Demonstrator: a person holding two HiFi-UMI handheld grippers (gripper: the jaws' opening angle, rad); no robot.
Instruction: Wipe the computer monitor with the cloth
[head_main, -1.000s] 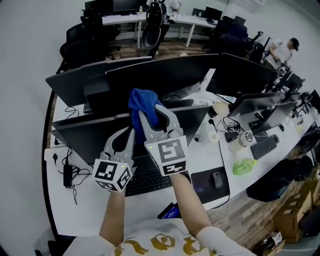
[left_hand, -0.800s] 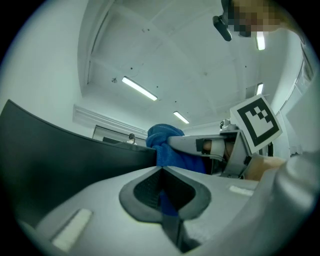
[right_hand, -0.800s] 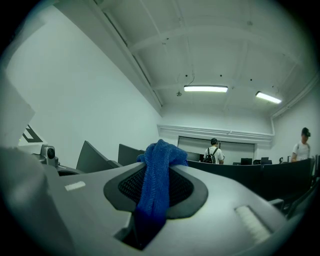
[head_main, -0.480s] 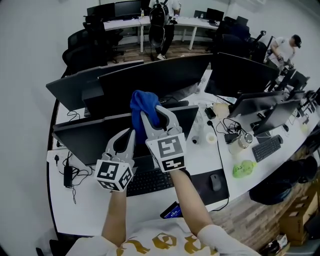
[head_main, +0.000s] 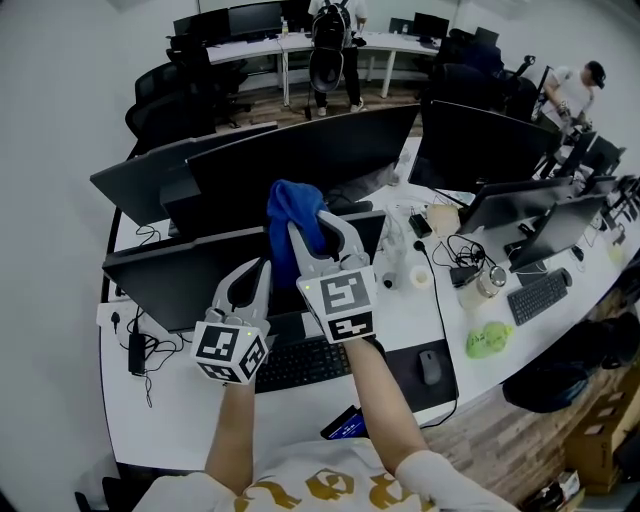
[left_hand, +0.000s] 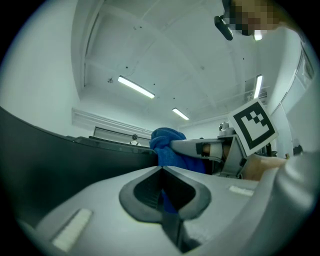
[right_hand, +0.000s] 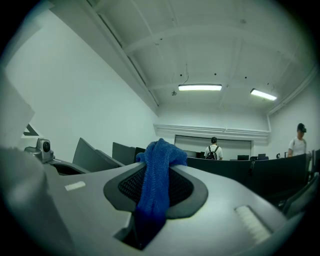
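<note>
A blue cloth (head_main: 291, 213) is bunched between the fingers of my right gripper (head_main: 312, 224), which is shut on it and held up at the top edge of the near dark monitor (head_main: 170, 280). In the right gripper view the cloth (right_hand: 156, 172) hangs down between the pads. My left gripper (head_main: 261, 268) is just left of and below the right one, in front of the same screen, its jaws shut with nothing in them. The left gripper view shows the cloth (left_hand: 166, 144) in the right gripper (left_hand: 200, 150) beyond the monitor's dark edge (left_hand: 55, 170).
A keyboard (head_main: 300, 365), a mouse (head_main: 428, 366) on a dark pad and a phone (head_main: 345, 424) lie on the white desk (head_main: 180, 420). More monitors (head_main: 300, 150) stand behind. Cables, cups and a green object (head_main: 487, 337) are at right. A person with a backpack (head_main: 332, 40) stands far back.
The right gripper with the cloth has shifted slightly right along the monitor's top edge. The left gripper has barely moved. The person with the backpack walked to the right.
</note>
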